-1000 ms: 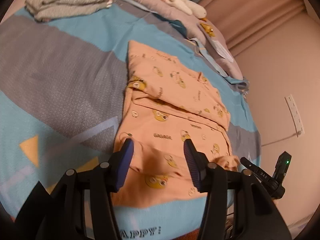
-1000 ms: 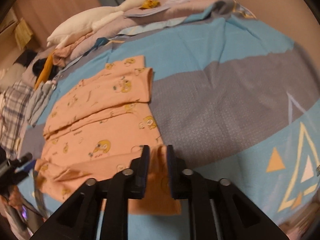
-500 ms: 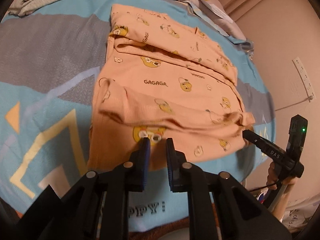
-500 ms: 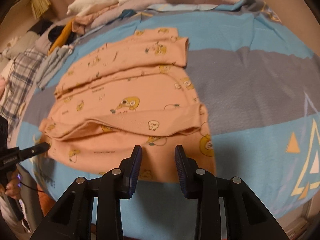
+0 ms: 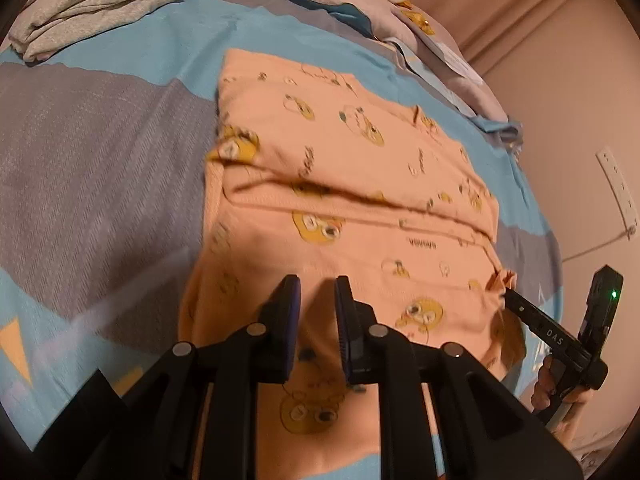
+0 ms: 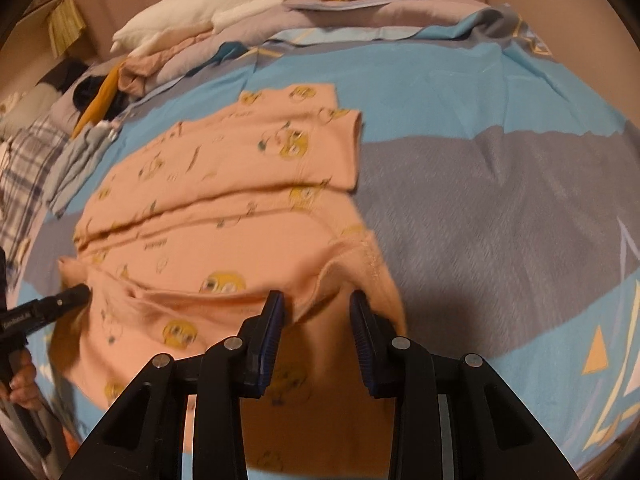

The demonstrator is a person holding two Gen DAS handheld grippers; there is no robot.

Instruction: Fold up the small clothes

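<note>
A peach child's garment [image 5: 360, 152] with yellow duck prints lies flat on the bed, its far side and near side folded in. My left gripper [image 5: 316, 292] hangs low over its near fold. Its jaws are opening from a narrow gap; cloth shows through the gap and nothing looks pinched. My right gripper [image 6: 316, 304] is open and straddles the curled end of the near fold of the garment [image 6: 240, 168], pads off the cloth. Each view catches the other gripper's finger [image 5: 532, 316] [image 6: 60, 304] at the garment's side edge.
The blue and grey bedspread [image 6: 500, 200] stretches to the right. Folded grey clothes [image 5: 92, 4] lie at the far left, and a plaid pile [image 6: 28, 168] lies beside them. A white plush goose [image 6: 216, 16] rests on the pillows. A wall socket strip [image 5: 616, 196] is on the right.
Both grippers drew back to the near hem, then moved forward and down over the near fold. The left jaws went from wide to nearly together. The right jaws let go of the cloth and widened.
</note>
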